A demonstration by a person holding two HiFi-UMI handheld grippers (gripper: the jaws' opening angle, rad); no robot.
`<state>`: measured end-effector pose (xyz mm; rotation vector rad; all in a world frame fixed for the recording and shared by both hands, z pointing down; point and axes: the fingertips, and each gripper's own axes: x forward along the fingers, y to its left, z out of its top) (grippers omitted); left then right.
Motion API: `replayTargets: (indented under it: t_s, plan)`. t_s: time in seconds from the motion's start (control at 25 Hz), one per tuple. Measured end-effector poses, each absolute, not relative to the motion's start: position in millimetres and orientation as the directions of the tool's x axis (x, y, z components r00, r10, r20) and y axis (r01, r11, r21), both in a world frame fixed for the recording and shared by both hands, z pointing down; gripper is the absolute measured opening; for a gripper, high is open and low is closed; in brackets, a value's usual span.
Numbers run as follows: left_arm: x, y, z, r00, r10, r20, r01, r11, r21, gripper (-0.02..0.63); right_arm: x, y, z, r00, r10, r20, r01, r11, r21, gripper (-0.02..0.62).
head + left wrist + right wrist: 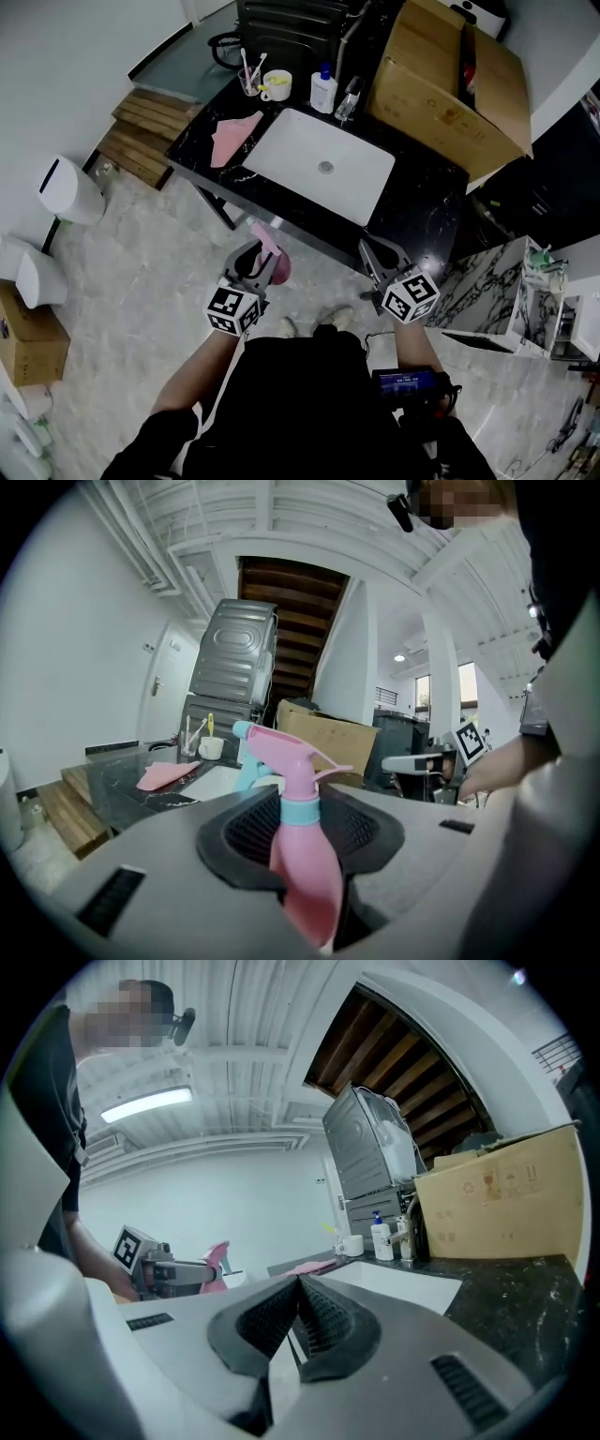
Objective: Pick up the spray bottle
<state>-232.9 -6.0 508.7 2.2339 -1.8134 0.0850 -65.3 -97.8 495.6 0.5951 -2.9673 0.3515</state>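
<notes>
Right up front, the bottle (305,855): pink, blue collar, sitting between the jaws of your left hand-held gripper (302,799). The pads are clamped on the body just below the collar, with the trigger head poking out past the tips. It's off the counter (422,211) and hanging over the floor (141,244), near you.

The lift looks done to me, so now it's about the hold. Squeeze evenly, because that plastic body will likely give and could slip if you ease off. Hold the wrist level so the top-heavy head doesn't swing.

Your right hand-held gripper (300,1283) is empty, jaws pressed together, well clear of the bottle.

Ahead is dark marbled stone with a white sink (319,164). A pink cloth (230,136) lies at its left, and a mug (277,86) and soap (324,92) stand behind. A big box (450,84) takes up the right end. The floor is pale marble-look, and wooden steps (141,136) sit off to the left.
</notes>
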Motion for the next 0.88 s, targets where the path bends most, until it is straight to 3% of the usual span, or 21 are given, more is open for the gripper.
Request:
replayTargets:
  t_s: [0.44,0.88]
  plan:
    - [-254,41,522,0.192,-0.958,0.214,-0.969,-0.149,0.199,0.137,-80,-39,506,-0.937,-0.311,0.159,-0.34,0.916,-0.212,0.026]
    - [-237,43,528,0.269,-0.939,0.215,-0.952,-0.225,0.209,0.137,-69,-29,503,-0.918,-0.363,0.16,-0.391,0.898,-0.202,0.026]
